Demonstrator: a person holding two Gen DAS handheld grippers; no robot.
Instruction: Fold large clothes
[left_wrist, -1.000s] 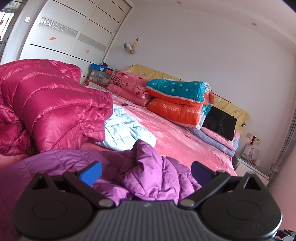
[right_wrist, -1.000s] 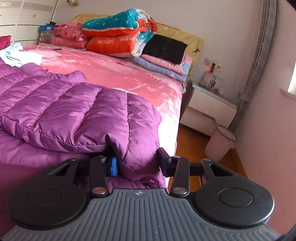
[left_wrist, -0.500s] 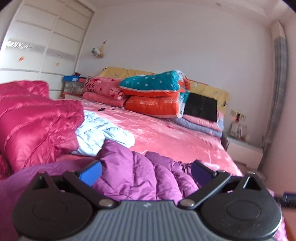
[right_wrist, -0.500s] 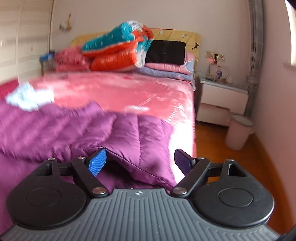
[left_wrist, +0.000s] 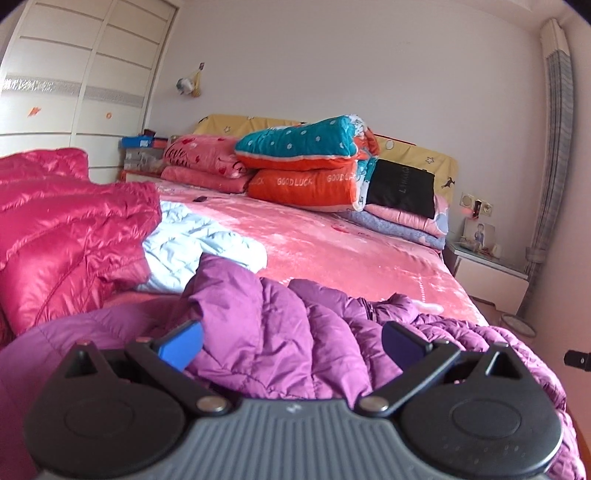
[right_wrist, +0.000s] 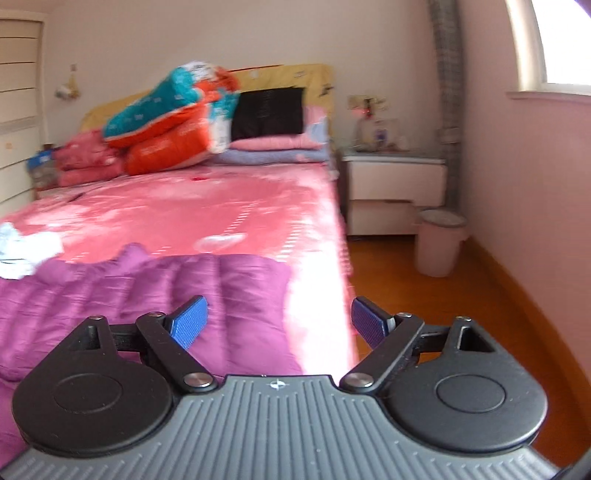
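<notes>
1. Nearest thing first: the right gripper (right_wrist: 277, 325) has its jaws spread as wide as they go and there's nothing between the blue pads. They hang just above the purple puffer jacket (right_wrist: 192, 295) without touching it. That reads like a hand that's done with its corner of the fold and is staying clear so it doesn't drag the fabric.

2. The left gripper (left_wrist: 291, 343) is also wide open. Jacket fabric bulges up in the gap at 12 o'clock from the gripper's body, but neither pad looks to be pressing on it, so it isn't held. Probably it's lined up low like that to take the next bunch of fabric.

3. The jacket lies across the near end of the bed (left_wrist: 351, 251). In the right wrist view, one quilted panel is laid flat on top with a fairly straight edge toward 1 o'clock, near the side of the mattress. In the left wrist view it's lumpy and crumpled in the middle, with a zipper peeking out. So it's partly folded at best, and it's puffy stuff that'll likely spring back.

4. Further out at 10 o'clock in the left view: a shiny pink down jacket (left_wrist: 66, 236) in a heap, and a light blue garment (left_wrist: 195, 243) just beside it, both presumably waiting their turn.

5. Far end at 12 o'clock: stacked quilts (left_wrist: 306, 166) against the headboard, well apart from the work.
</notes>
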